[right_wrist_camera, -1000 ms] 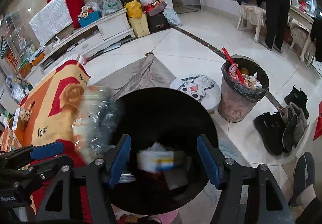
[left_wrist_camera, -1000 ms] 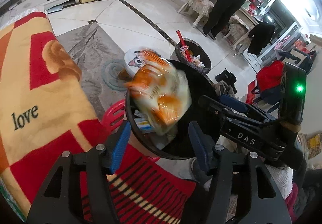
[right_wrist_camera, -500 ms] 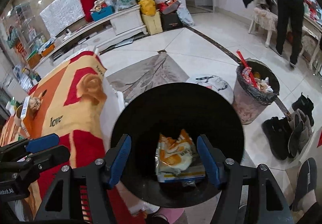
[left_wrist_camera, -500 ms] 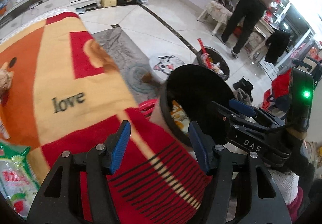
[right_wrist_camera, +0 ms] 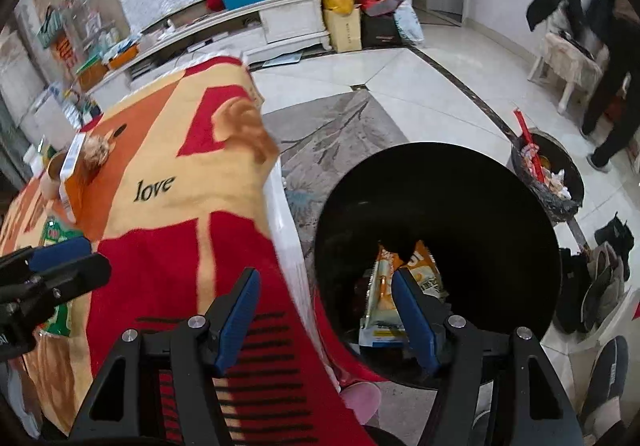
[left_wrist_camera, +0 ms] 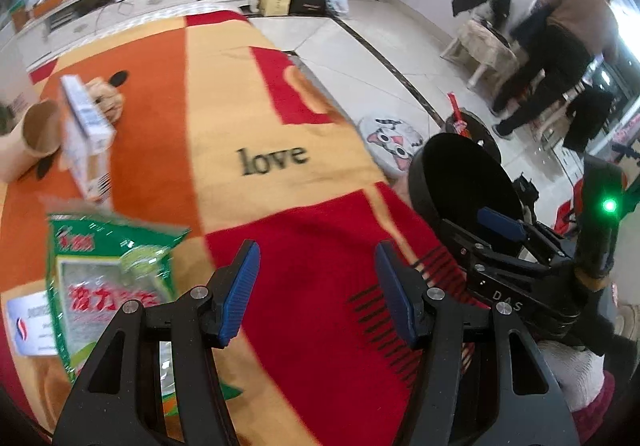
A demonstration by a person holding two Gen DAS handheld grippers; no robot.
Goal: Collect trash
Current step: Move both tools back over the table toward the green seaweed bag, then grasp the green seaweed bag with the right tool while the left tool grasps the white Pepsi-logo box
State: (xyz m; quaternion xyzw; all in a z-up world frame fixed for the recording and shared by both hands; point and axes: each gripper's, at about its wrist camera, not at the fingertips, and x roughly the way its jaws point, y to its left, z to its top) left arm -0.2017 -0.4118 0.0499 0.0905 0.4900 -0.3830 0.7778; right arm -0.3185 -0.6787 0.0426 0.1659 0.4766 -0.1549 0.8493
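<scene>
Left gripper (left_wrist_camera: 316, 290): jaws about half open, nothing between the blue pads, poised over the red patch of the blanket-covered surface (left_wrist_camera: 280, 117). Just left of it, a green snack packet (left_wrist_camera: 108, 282) flat on the blanket, partly under the gripper frame; a white card (left_wrist_camera: 32, 322) at the packet's left edge. Farther off, a white carton (left_wrist_camera: 86, 133) lying tilted, beside a brown paper cup (left_wrist_camera: 38, 127) and a crumpled brown wad (left_wrist_camera: 106, 101). Word "love" printed mid-blanket.

Right gripper (right_wrist_camera: 326, 316): jaws likewise about half open, empty, straddling the surface edge and the rim of the black bin (right_wrist_camera: 500, 205). Bin on the floor right beside the surface. Inside: orange-and-white snack wrapper (right_wrist_camera: 400, 286) over a flat white-and-yellow box; remaining contents too dark to identify.

Beyond: second bin (right_wrist_camera: 548, 181) with dark liner, full, red stick protruding, well apart on the tiled floor. Round cat-print cushion (left_wrist_camera: 390, 137) between the surface and the bins. Dark shoes (right_wrist_camera: 604, 274) to the right. Person (left_wrist_camera: 560, 49) standing at the far wall near a stool.
</scene>
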